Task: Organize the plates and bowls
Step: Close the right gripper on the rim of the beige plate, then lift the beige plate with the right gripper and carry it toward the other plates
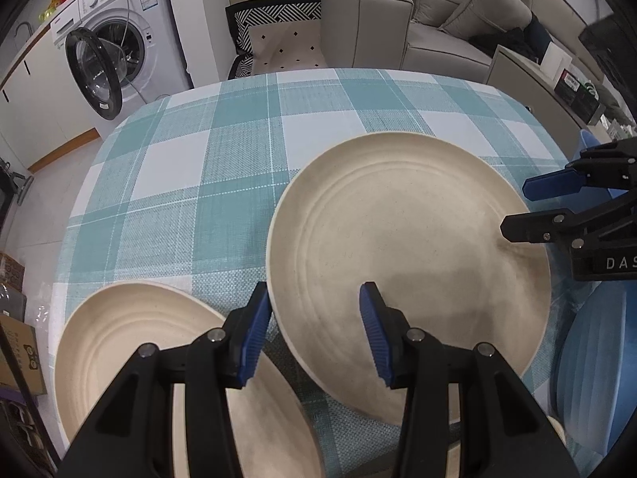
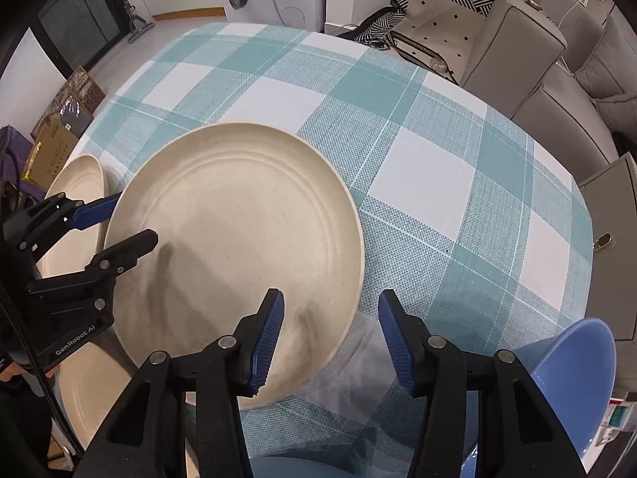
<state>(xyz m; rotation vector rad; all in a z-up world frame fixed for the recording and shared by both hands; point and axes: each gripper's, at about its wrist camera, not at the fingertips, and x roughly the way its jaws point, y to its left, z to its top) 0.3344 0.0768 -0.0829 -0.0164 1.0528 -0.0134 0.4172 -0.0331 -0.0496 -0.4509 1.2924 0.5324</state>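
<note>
My jaws, left gripper (image 1: 314, 332) and right gripper (image 2: 330, 336), straddle opposite rims of the big cream plate (image 1: 406, 255) on the counter (image 2: 430, 175), unclamped; I should close evenly, lift level.

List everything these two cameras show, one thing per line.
Large plate: one, cream; mid-table, its rim between both grippers' jaws.
Second plate: one, cream; to the large plate's left.
Blue dishes: at least two, blue; at the table's near right, partly cut off.
Tablecloth: one, teal and white check; covers the table.
Washing machine: one, white, door open; beyond the table.
Sofa: one, grey; behind the table.
Cushion: one, black and white; beside the sofa.
Cardboard boxes: several, brown; on the floor.
Left gripper: one, black, blue pads; straddles the plate's left rim.
Right gripper: one, same colours; open, straddling the right rim.
</note>
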